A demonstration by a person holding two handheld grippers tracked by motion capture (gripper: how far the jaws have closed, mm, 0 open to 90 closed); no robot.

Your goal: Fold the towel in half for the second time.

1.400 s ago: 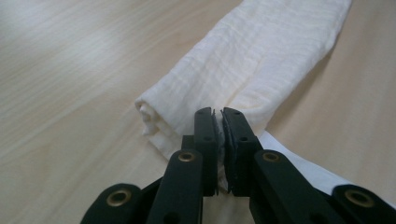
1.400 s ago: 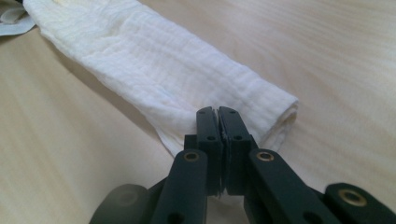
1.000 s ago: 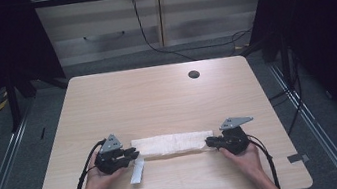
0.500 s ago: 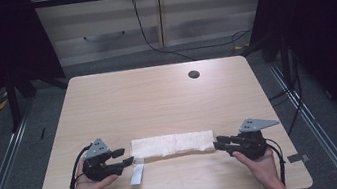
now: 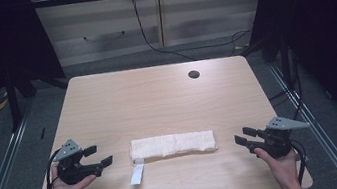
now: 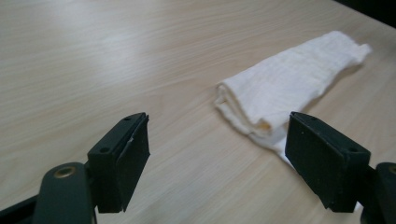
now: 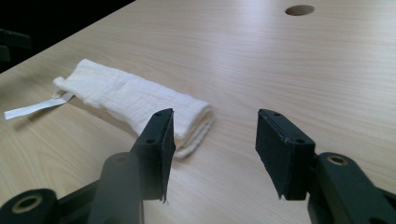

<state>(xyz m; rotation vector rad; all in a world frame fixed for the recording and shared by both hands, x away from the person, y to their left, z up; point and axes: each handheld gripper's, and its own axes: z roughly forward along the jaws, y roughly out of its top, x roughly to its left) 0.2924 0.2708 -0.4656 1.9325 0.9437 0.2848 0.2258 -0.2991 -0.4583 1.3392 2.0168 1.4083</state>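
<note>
A white cloth (image 5: 173, 145), folded into a long narrow strip, lies flat near the front of the wooden table (image 5: 156, 96). A white label (image 5: 137, 174) trails from its left end. My left gripper (image 5: 99, 156) rests open left of the cloth, apart from it. In the left gripper view the cloth (image 6: 285, 88) lies beyond the spread jaws with nothing between them. My right gripper (image 5: 244, 136) stands open to the right of the cloth, also apart. The right gripper view shows the cloth's folded end (image 7: 140, 100) just past the left jaw.
A round cable hole (image 5: 194, 74) sits in the table's far right part. Cabinets (image 5: 155, 20) and cables stand behind the table. Metal rails run along the floor on both sides. Each hand is close to the table's front corners.
Both grippers have let go of the cloth's ends and drawn outward and toward the front edge. Their jaws went from shut to open. The cloth stays where it lay.
</note>
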